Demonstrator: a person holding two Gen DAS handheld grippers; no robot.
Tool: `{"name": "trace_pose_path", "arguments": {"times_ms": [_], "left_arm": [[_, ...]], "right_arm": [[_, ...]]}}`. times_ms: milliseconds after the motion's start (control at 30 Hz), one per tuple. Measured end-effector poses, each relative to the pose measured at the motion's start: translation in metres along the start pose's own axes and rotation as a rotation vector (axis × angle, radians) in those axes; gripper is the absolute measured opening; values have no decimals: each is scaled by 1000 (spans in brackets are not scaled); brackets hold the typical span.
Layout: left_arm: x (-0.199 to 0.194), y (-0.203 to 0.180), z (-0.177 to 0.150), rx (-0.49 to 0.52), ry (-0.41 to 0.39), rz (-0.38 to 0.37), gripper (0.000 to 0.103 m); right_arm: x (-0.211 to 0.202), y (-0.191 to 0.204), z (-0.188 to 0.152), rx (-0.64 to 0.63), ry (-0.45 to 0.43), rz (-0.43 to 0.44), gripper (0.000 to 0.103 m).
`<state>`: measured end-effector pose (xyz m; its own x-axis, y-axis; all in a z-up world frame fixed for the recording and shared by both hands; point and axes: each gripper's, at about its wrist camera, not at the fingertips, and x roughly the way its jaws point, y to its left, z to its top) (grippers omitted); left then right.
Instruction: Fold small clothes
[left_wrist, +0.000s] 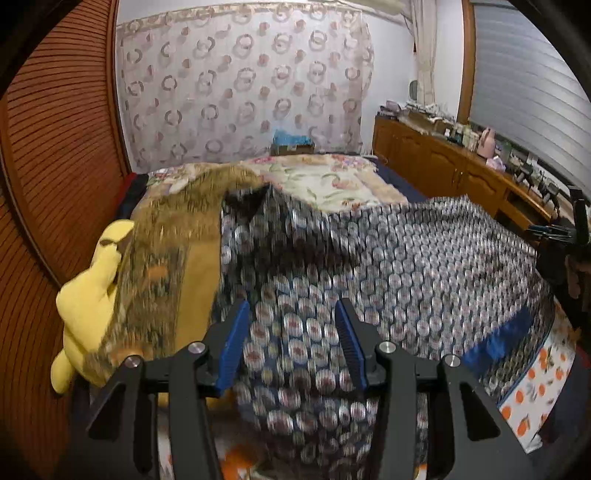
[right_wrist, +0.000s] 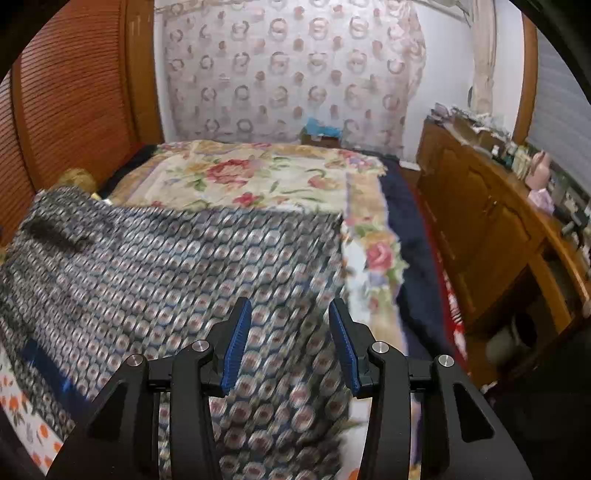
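Observation:
A dark garment printed with small round motifs lies spread over the bed, motion-blurred in both views. My left gripper hovers over its near left part, open, with the blue pads apart and only cloth showing below the gap. In the right wrist view the same garment reaches from the left edge to its right hem. My right gripper is open above that near right part, and its pads are not pressing on the fabric.
A yellow plush toy and a brownish cloth lie left of the garment. A floral bedspread covers the far bed, and an orange-print sheet the near edge. A cluttered wooden cabinet runs along the right. A slatted wooden panel stands left.

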<state>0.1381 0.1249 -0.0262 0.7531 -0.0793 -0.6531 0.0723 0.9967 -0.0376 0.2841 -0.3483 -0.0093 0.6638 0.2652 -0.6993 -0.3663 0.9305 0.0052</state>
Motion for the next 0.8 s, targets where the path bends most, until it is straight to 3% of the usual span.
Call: {"name": "trace_pose_path", "arguments": {"times_ms": [400, 633, 800], "left_arm": [[-24, 17, -67, -79, 23, 10, 47], [-18, 27, -84, -106, 40, 26, 47], [0, 27, -89, -113, 72, -33, 47]], "right_arm": [[-7, 8, -76, 35, 45, 15, 44], [-6, 16, -92, 26, 72, 7, 44], [-1, 16, -93, 35, 89, -2, 44]]}}
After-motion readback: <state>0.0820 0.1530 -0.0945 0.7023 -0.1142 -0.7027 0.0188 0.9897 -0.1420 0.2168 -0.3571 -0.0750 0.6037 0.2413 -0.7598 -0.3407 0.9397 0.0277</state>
